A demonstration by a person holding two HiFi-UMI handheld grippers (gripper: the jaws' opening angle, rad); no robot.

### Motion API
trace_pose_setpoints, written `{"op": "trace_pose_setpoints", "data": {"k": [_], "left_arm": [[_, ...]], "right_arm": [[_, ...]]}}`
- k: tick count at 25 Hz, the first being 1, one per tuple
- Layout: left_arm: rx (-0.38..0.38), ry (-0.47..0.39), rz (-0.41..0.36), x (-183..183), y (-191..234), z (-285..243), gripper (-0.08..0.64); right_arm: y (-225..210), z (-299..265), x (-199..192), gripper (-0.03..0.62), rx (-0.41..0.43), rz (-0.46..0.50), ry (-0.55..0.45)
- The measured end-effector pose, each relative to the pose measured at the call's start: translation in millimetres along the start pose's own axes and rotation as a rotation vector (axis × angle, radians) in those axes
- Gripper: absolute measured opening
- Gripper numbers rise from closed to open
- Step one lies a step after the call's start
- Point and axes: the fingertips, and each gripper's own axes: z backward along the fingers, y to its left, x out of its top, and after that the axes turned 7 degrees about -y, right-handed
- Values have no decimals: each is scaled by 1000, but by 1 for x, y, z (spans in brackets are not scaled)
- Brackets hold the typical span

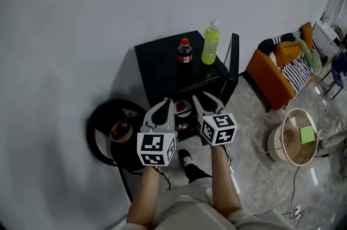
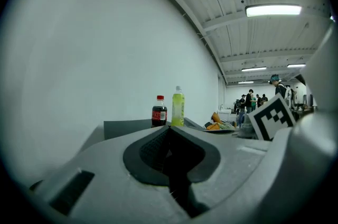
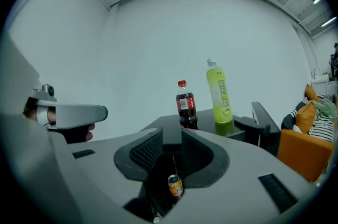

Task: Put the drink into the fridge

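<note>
On top of the black mini fridge (image 1: 160, 63) stand a cola bottle (image 1: 184, 51) and a tall green drink bottle (image 1: 211, 42), side by side. The left gripper view shows the cola bottle (image 2: 159, 110) and green bottle (image 2: 178, 106) past the jaws; the right gripper view shows the cola bottle (image 3: 186, 105) and green bottle (image 3: 219, 93) too. The fridge door (image 1: 234, 58) hangs open to the right. My left gripper (image 1: 167, 101) (image 2: 169, 130) is shut and empty, in front of the fridge. Beside it, my right gripper (image 1: 199, 97) (image 3: 171, 136) is open a crack, holding nothing. An orange can (image 3: 175, 186) shows low between its jaws.
A round black stand (image 1: 100, 134) with a small bottle (image 1: 123, 126) sits on the floor at the left. An orange sofa (image 1: 271, 80) with striped cloth and a round white basket (image 1: 295, 139) are at the right. People (image 2: 248, 101) stand far off.
</note>
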Motion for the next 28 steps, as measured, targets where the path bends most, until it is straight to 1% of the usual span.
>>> {"op": "trace_pose_setpoints", "data": {"k": [1, 5, 7, 9, 12, 18, 24, 28], "left_arm": [[10, 0, -1, 3, 8, -12, 9], [43, -17, -7, 17, 37, -49, 9], [58, -29, -11, 23, 48, -64, 9], [75, -39, -11, 27, 58, -80, 9], [95, -46, -8, 29, 72, -98, 9], [126, -37, 12, 23, 96, -124, 9], [149, -37, 31, 20, 105, -131, 9], [163, -28, 33, 14, 108, -126, 9]], "right_arm": [[-3, -16, 7, 99, 17, 5, 0], [-12, -71, 33, 209, 64, 9, -1], [-19, -96, 36, 263, 68, 34, 32], [-28, -118, 34, 295, 67, 65, 76], [-35, -146, 30, 314, 74, 90, 114], [-36, -184, 28, 316, 100, 133, 156], [-31, -197, 29, 313, 107, 159, 144], [-33, -195, 27, 311, 110, 154, 131]]}}
